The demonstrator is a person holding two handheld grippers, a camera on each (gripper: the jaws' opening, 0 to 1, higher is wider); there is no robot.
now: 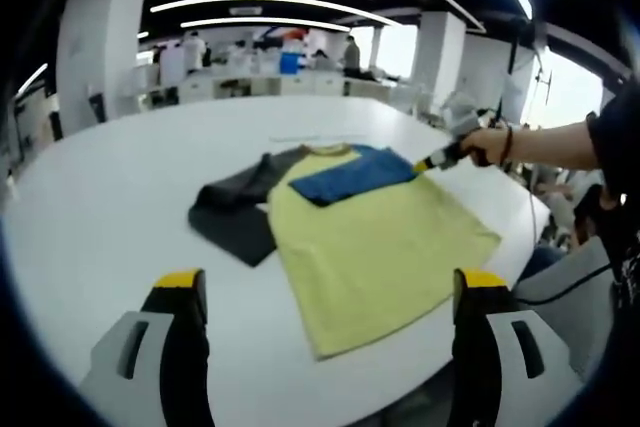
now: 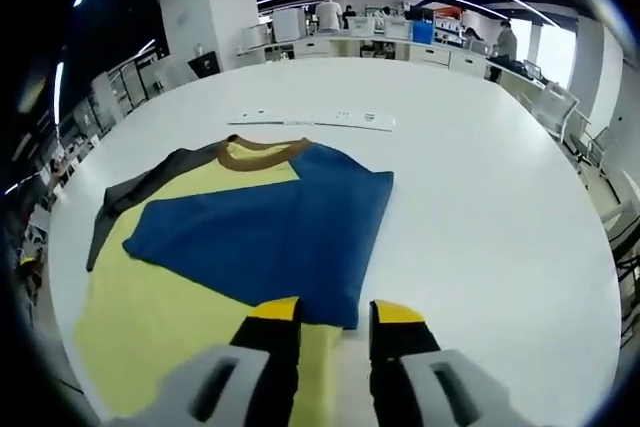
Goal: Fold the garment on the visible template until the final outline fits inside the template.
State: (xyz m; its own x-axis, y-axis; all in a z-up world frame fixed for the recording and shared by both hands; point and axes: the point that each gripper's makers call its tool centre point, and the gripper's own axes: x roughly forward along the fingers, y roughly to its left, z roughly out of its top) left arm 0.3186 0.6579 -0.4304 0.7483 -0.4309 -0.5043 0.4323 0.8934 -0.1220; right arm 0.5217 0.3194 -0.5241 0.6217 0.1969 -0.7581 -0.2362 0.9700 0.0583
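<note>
Right gripper [image 2: 335,319] pinches the blue sleeve [image 2: 270,237] edge on the shirt [image 1: 380,237], left gripper [image 1: 325,292] open; a slipping pinch could unfold it.

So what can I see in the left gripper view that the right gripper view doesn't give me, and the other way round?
Left gripper view: a person's hand holding the right gripper at the shirt's blue sleeve, plus the left gripper with jaws wide apart. Right gripper view: the brown collar up close, a white strip lying on the table beyond it, and the right gripper's jaws nearly together at the blue sleeve's edge. Both: the yellow shirt, its dark grey sleeve and the white table.
</note>
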